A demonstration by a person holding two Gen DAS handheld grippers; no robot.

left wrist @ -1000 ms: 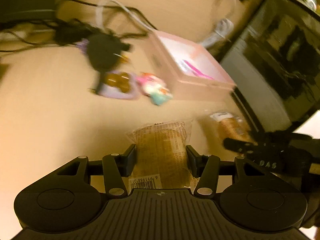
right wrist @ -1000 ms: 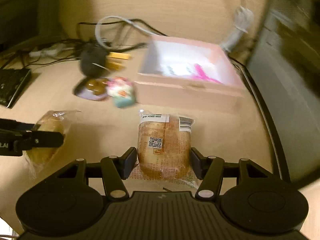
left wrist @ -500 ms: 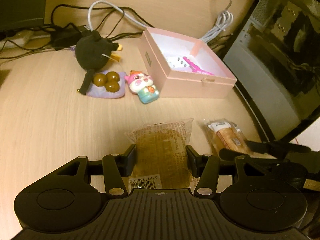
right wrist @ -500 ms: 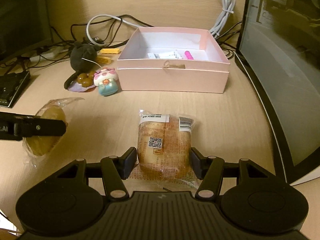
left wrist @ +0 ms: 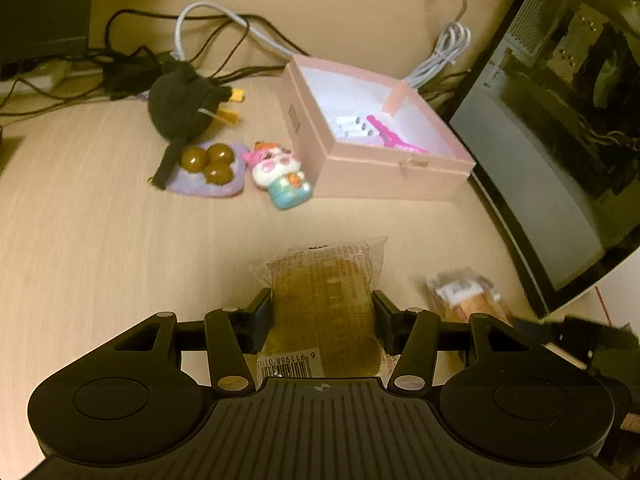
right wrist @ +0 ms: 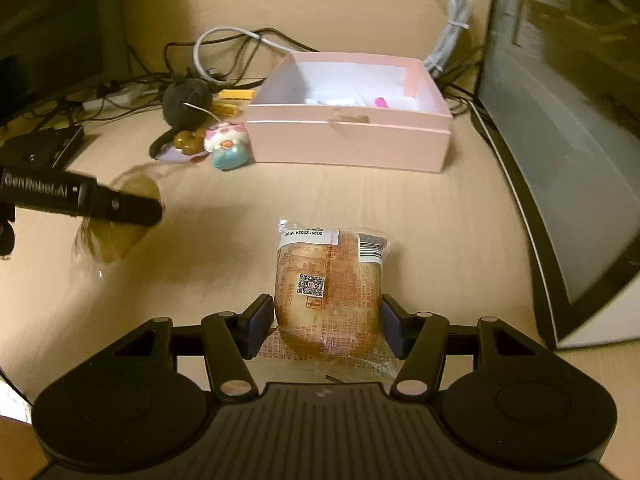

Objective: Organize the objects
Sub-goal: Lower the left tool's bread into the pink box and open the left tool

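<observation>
Both grippers have drifted nearer the pink box point(right wrist: 348, 136) since a second ago, each with its wrapped bun carried along unchanged between the pads. Item one: left gripper point(left wrist: 322, 314), clamped on a dark bun in a clear printed wrapper point(left wrist: 324, 296), barcode end toward the camera, held over the desk point(left wrist: 100, 248) in front of the pink box and well short of it. Item two: right gripper point(right wrist: 328, 318), clamped on a lighter bun with a square code label point(right wrist: 328, 280), likewise in front of the box, facing its long front wall. Item three: the pink box, open-topped, holding small white tubes point(left wrist: 354, 126) and a pink comb-like piece point(left wrist: 390, 136) on its floor. Item four, left of the box: a dark plush toy point(left wrist: 180, 108), a purple pad with three brown balls point(left wrist: 208, 164), and a small pink-and-blue figurine point(left wrist: 282, 178) just beside the box's near corner. Item five, right of the box: a computer case with a glass panel point(right wrist: 560, 140). Likely step: carrying both buns to the box. Risks, as judged: slick wrappers may slide from the pads if the grip eases; two grippers arriving together may collide over the box's opening; a low approach could catch the front wall, push the box into the cables point(right wrist: 224, 44) behind, or knock the figurine.
</observation>
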